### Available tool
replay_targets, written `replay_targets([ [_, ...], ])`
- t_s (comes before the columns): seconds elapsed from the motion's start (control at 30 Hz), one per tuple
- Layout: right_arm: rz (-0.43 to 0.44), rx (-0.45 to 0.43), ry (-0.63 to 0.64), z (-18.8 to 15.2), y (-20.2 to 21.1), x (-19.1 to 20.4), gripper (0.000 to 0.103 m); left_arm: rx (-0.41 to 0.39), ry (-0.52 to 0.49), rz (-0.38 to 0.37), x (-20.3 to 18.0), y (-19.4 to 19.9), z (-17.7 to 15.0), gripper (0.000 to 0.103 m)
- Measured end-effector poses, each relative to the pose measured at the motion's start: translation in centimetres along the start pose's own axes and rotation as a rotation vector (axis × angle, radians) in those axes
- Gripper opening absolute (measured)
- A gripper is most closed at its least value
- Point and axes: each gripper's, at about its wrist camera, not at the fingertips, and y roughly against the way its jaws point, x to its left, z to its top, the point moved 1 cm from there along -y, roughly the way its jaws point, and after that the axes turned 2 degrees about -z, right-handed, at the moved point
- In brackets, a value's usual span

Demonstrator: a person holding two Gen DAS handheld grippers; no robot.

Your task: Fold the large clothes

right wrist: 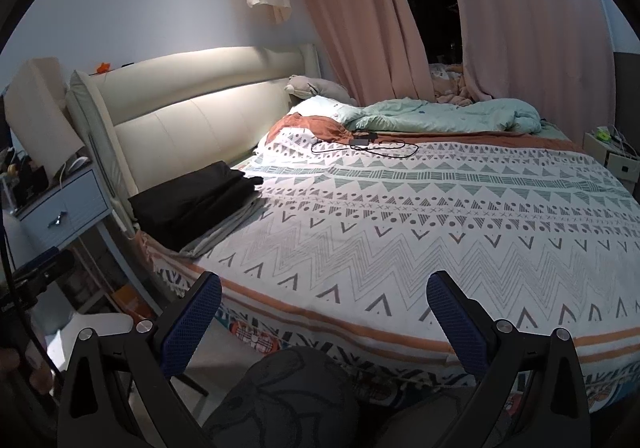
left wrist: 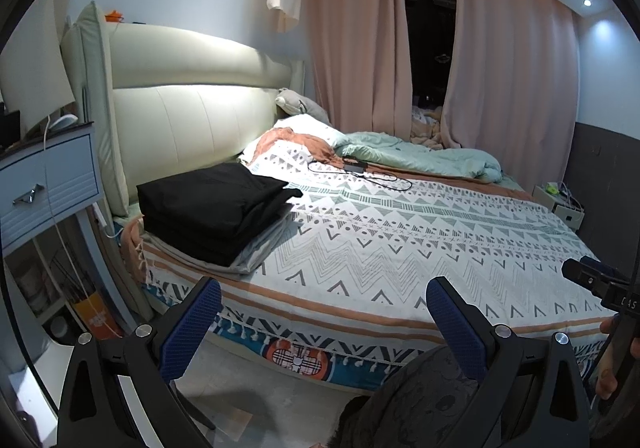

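Right now both grippers hang short of the bed's near edge, above the floor, and neither has hold of anything. The left gripper (left wrist: 323,306) has its two blue-padded fingers spread wide apart, with only the patterned bedspread (left wrist: 400,240) showing between them. The right gripper (right wrist: 324,304) is spread just as wide and just as empty; from the left camera it shows as a dark shape at the far right edge, with a hand (left wrist: 610,360) around its handle.

The folded clothes sit at the head end of the bed, near the left corner beside the cream headboard (left wrist: 192,116). A black folded garment (left wrist: 212,204) lies on top of a grey folded piece (left wrist: 260,248), the grey edge peeking out along the side nearest the middle of the bed. The stack is well apart from both grippers.

Farther across the bed, a black cable with a charger (left wrist: 360,172) lies on the spread, near a crumpled pale green quilt (left wrist: 420,156). Pink curtains (left wrist: 352,48) hang behind. A blue bedside cabinet (left wrist: 48,188) stands left of the headboard.
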Motion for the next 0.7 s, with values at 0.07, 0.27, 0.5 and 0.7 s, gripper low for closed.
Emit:
replay_targets([
  [0.07, 0.001, -0.002, 0.004, 0.0, 0.2, 0.3, 0.103, -0.003, 0.001, -0.001, 0.1, 0.3, 0.0, 0.102],
  [0.27, 0.006, -0.001, -0.003, -0.1, 0.2, 0.3, 0.103, -0.010, -0.003, -0.003, 0.1, 0.7, 0.0, 0.102],
  [0.5, 0.007, 0.003, -0.015, -0.1, 0.1, 0.3, 0.103, -0.014, 0.003, -0.004, 0.0, 0.9, 0.1, 0.102],
  [0.7, 0.004, 0.006, -0.027, 0.0, -0.1, -0.1, 0.103, -0.022, 0.000, -0.009, -0.3, 1.1, 0.4, 0.102],
])
